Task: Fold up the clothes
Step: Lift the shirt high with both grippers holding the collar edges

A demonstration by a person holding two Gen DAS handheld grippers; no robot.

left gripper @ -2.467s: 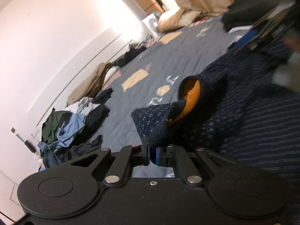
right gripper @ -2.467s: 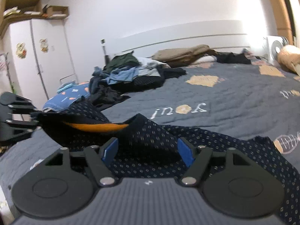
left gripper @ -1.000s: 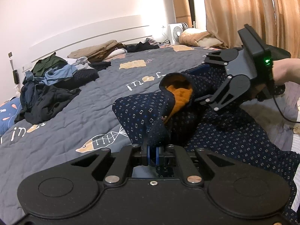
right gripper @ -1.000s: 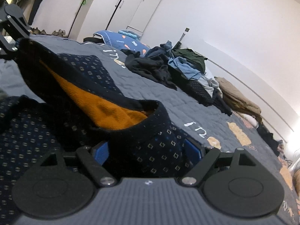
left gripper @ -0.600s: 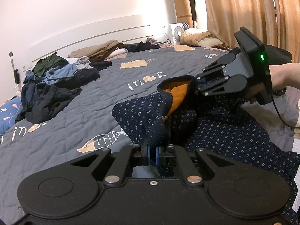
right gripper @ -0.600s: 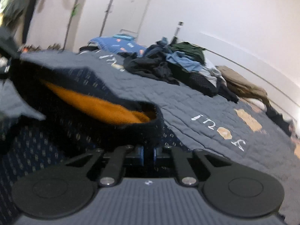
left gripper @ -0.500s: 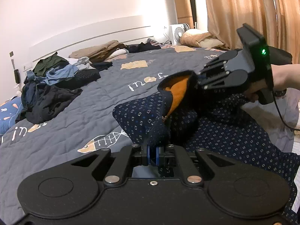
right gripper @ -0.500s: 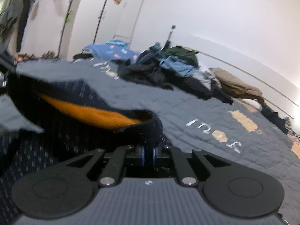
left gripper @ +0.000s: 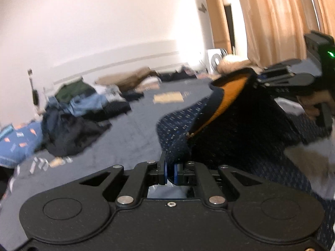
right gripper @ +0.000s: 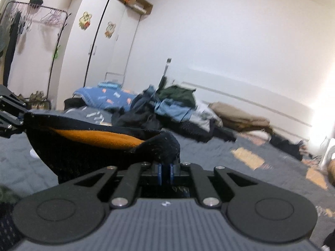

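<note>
Left wrist view: at lower centre the left gripper (left gripper: 170,171) has its blue pads pinched tight on a fold of the navy patterned garment (left gripper: 240,138), whose cloth rises from the jaws toward the upper right of the frame. The orange lining (left gripper: 228,96) shows along the garment's open edge, which runs up to the right gripper (left gripper: 258,77) at the right edge, also clamped on that edge, with a hand (left gripper: 316,102) wrapped round its handle. Beyond, the grey quilted bed (left gripper: 134,129) fills the middle of the frame; a pile of clothes (left gripper: 77,108) lies at centre left, tan curtains (left gripper: 278,21) hang at upper right.

Right wrist view: the right gripper (right gripper: 165,172) at lower centre is closed on the garment's dark rim (right gripper: 165,144). The rim stretches left with the orange lining (right gripper: 94,136) visible inside, reaching the left gripper (right gripper: 12,115) at the left edge. The pile of clothes (right gripper: 167,108) sits mid-frame on the bed (right gripper: 240,167); a white wardrobe (right gripper: 98,41) stands at upper left, with a clothes rack (right gripper: 31,41) beside it.
</note>
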